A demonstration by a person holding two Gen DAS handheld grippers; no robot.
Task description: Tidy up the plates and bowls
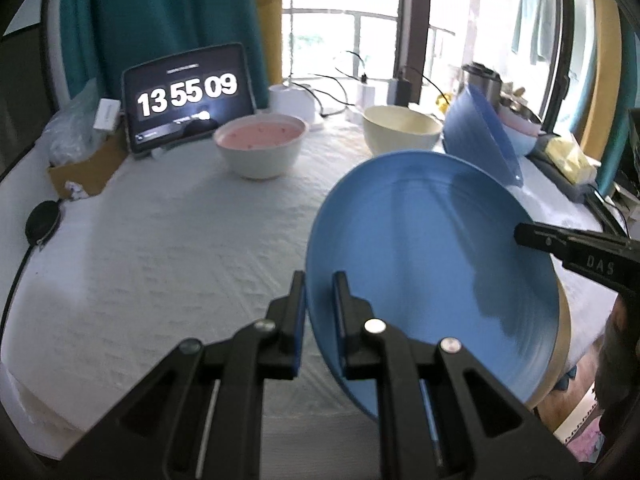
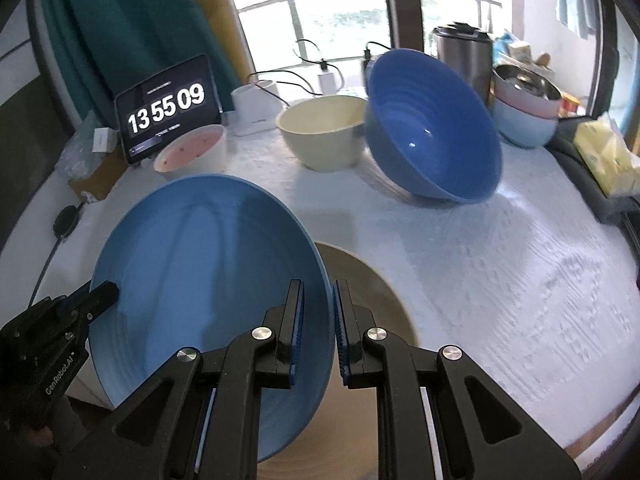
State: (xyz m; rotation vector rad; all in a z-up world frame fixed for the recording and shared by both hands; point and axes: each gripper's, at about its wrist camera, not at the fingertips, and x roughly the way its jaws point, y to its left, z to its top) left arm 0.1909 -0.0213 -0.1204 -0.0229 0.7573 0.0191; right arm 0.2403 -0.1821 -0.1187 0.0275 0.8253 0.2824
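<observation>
black tablet clock [image 1: 188, 98] stood at far left of the white-covered table [image 1: 160, 248]; then white bowl with pink inside [image 1: 260, 146], cream bowl [image 1: 400, 134], tilted dark blue ribbed bowl [image 2: 432, 128]. left gripper [image 1: 320, 312] was clamped on the near-left rim of the round light blue plate [image 1: 432, 264]; right gripper [image 2: 318, 320] was pinched shut on the opposite rim. plate was held tilted, clear of the cloth, above a tan round plate [image 2: 372, 308]. step judged: carrying the plate to stack. next move calls for levelling, lowering both ends together, then releasing.
</observation>
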